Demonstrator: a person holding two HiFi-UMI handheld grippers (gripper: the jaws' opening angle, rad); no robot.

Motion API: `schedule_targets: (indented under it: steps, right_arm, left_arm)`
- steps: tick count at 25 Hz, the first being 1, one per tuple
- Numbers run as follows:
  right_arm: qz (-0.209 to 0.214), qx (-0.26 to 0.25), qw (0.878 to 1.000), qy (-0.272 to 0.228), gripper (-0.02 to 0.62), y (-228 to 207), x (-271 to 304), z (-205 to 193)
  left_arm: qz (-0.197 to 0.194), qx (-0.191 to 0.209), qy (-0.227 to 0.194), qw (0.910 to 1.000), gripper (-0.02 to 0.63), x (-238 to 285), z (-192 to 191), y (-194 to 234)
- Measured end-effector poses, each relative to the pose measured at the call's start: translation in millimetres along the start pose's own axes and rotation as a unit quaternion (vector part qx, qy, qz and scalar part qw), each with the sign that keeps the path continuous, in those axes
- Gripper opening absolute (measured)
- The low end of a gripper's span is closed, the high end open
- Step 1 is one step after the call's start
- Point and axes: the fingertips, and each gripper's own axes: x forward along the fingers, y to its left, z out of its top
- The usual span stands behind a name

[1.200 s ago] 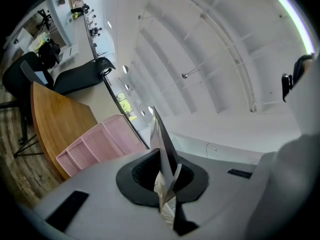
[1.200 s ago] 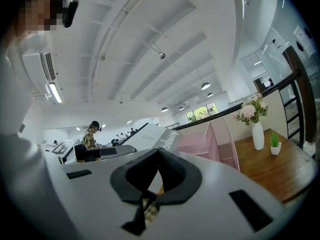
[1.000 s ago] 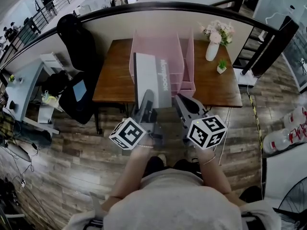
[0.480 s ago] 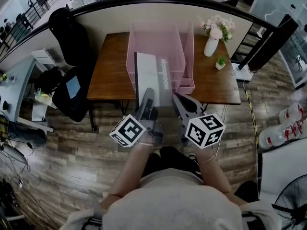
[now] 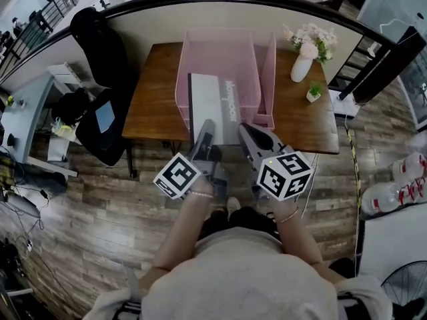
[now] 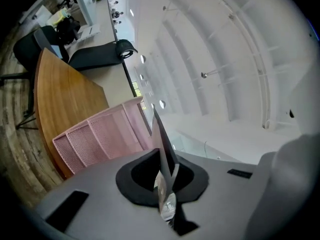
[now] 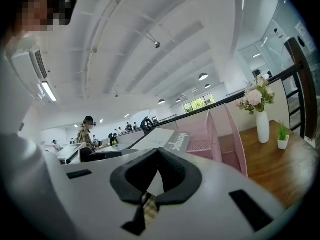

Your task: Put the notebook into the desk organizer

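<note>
The grey and white notebook (image 5: 213, 109) is held upright over the table's near edge, its top against the front of the pink mesh desk organizer (image 5: 227, 55). My left gripper (image 5: 204, 133) is shut on the notebook's lower edge. In the left gripper view the notebook (image 6: 162, 139) stands edge-on between the pads of the left gripper (image 6: 162, 174), with the organizer (image 6: 100, 134) beyond. My right gripper (image 5: 245, 136) sits at the notebook's lower right corner. In the right gripper view the right gripper (image 7: 152, 176) looks shut on the notebook (image 7: 167, 138), and the organizer (image 7: 220, 134) is right of it.
The organizer stands on a brown wooden table (image 5: 157, 99). A white vase of flowers (image 5: 303, 62) and a small potted plant (image 5: 312, 93) are at its right end. A black chair (image 5: 100, 39) stands left of the table, and a dark railing (image 5: 200, 9) runs behind it.
The head camera has shifted a little. The notebook and both grippers keep the same place in front of the organizer, and the grip has not changed.
</note>
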Motion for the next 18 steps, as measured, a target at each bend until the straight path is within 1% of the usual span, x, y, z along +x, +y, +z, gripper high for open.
schedule_targets:
  steps: [4, 7, 10, 18]
  right_arm:
    - [0.005, 0.004, 1.000, 0.001, 0.009, -7, 8, 0]
    - [0.010, 0.004, 1.000, 0.002, 0.009, -10, 14, 1]
    - [0.009, 0.000, 1.000, 0.001, 0.009, -16, 19, 5]
    - [0.008, -0.006, 1.000, 0.005, 0.009, -24, 30, 7]
  left_arm:
    - [0.000, -0.030, -0.003, 0.9996, 0.009, 9, 0, 6]
    - [0.017, -0.048, 0.002, 0.9987, 0.012, 15, -2, 15]
    - [0.030, -0.048, 0.012, 0.9983, 0.021, 21, -4, 20]
    - [0.030, -0.039, 0.017, 0.9987, 0.043, 32, -5, 21]
